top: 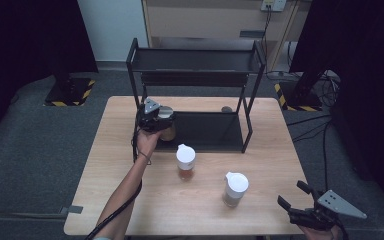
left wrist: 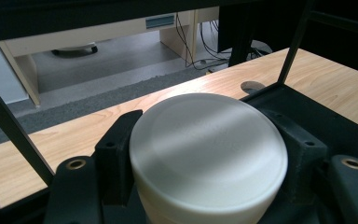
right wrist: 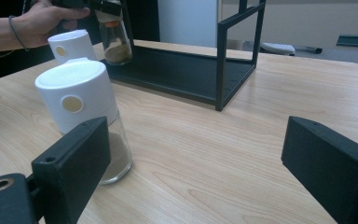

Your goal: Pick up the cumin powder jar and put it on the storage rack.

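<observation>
Broadly, the work in hand looks like stocking the black shelf rack (top: 195,65) that stands at the far side of the wooden table (top: 130,210), and the step now is setting one jar on the rack's bottom tray (top: 210,131). Coming down in size, the left gripper (top: 156,118) is closed around the white lid (left wrist: 205,149) of a glass spice jar (right wrist: 116,39), a jaw pressed against each side, and the jar hangs at the tray's near left corner, close to the upright post (right wrist: 127,23). To do this well, I would lower it straight and keep it upright until the base sits flat on the tray, clear of the raised edge and the post, and only then ease the jaws apart and lift away without nudging the lid. Two more jars wait on the table, the middle jar (top: 185,161) just in front of the rack and the nearer jar (top: 235,189) toward the right. The right gripper (top: 304,205) hovers at the table's near right corner with its jaws wide apart and nothing between them.
</observation>
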Tool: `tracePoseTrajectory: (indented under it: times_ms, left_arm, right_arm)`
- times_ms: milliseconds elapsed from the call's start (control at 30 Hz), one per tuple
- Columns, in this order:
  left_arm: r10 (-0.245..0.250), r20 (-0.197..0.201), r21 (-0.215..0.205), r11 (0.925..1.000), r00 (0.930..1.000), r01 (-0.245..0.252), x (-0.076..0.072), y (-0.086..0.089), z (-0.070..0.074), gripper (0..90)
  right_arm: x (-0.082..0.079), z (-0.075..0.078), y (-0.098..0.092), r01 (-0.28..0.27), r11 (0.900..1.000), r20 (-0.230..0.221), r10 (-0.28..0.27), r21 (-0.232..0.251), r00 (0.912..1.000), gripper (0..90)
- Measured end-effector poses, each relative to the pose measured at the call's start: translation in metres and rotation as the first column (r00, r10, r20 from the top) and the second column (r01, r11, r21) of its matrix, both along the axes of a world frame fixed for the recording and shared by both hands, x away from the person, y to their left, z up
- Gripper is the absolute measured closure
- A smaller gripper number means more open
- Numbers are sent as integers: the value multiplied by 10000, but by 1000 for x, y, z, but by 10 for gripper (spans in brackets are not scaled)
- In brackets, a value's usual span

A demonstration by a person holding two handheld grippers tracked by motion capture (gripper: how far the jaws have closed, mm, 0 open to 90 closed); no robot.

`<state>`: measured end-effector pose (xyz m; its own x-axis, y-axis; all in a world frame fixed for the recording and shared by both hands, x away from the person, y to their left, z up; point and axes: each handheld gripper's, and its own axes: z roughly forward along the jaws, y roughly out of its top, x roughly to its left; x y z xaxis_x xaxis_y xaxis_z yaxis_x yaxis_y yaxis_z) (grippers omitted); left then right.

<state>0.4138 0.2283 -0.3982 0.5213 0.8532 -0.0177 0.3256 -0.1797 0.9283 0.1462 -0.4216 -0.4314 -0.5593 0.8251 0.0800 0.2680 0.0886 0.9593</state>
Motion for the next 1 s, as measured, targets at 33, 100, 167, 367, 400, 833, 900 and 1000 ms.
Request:
tracePoseTrajectory:
  times_ms: [33,100,167,367,400,833,900,1000]
  left_arm:
    - [-2,-7,41,10000,10000,2,0,0,0,328]
    - [9,-29,82,10000,10000,-9,0,-1,-1,328]
    - [9,-19,68,10000,10000,-9,0,0,-2,328]
    - [73,-20,129,9999,10000,-73,0,0,-4,328]
    - [62,-31,160,9999,10000,-62,0,0,-5,328]
    - [66,-17,-24,10000,10000,-66,1,3,-9,326]
    - [42,-20,-53,10000,10000,-42,1,5,-9,325]
    - [34,-19,-37,10000,10000,-34,2,4,-8,324]
  right_arm:
    - [0,0,0,1,10000,-6,-1,1,10000,84]
    - [0,0,0,4,10000,-6,-4,6,10000,84]
    - [0,0,0,6,10000,-10,-5,14,10000,84]
    - [0,0,0,0,10000,-17,0,6,10000,84]
    - [0,0,0,-3,10000,-22,3,9,10000,84]
    - [0,0,0,-6,10000,-23,6,20,10000,83]
    - [0,0,0,-5,10000,-23,5,38,10000,83]
    - [0,0,0,-7,10000,-25,7,32,10000,82]
